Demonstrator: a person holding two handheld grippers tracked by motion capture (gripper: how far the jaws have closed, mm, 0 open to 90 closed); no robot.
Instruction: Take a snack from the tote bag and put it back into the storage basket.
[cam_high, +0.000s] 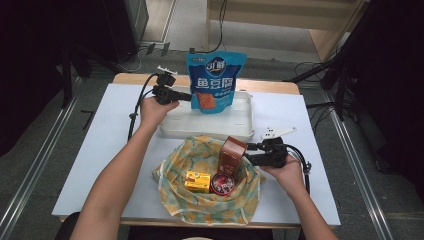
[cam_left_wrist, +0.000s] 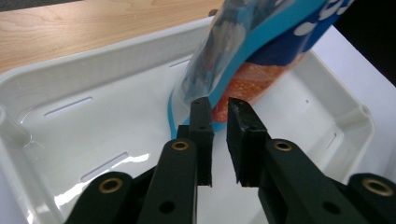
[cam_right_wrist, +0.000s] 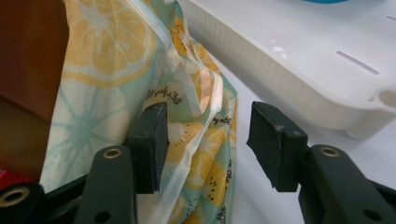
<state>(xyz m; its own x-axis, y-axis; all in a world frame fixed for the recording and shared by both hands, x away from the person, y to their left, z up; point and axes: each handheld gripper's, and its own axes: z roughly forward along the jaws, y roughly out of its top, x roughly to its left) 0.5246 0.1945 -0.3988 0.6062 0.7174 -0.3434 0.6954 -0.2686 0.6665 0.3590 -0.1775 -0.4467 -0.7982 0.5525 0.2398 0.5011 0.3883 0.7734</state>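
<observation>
A blue snack pouch (cam_high: 216, 82) stands upright in a white tray (cam_high: 240, 125). My left gripper (cam_high: 187, 96) is at the pouch's lower left edge. In the left gripper view its jaws stand a little apart, and the left gripper (cam_left_wrist: 219, 106) has its tips just short of the pouch (cam_left_wrist: 252, 51), with nothing pressed between the pads. My right gripper (cam_high: 250, 152) is beside a brown box (cam_high: 231, 154) that stands in a lemon-print bag (cam_high: 200, 205). The right gripper (cam_right_wrist: 210, 114) is open, and the bag's rim (cam_right_wrist: 187, 93) lies against its left pad only.
A yellow box (cam_high: 197, 181) and a round red tin (cam_high: 221, 183) lie inside the bag. The tray's rim (cam_right_wrist: 303, 56) runs close to the right gripper. A white sheet (cam_high: 105, 150) covers the table, and wood shows at its far edge (cam_left_wrist: 70, 28).
</observation>
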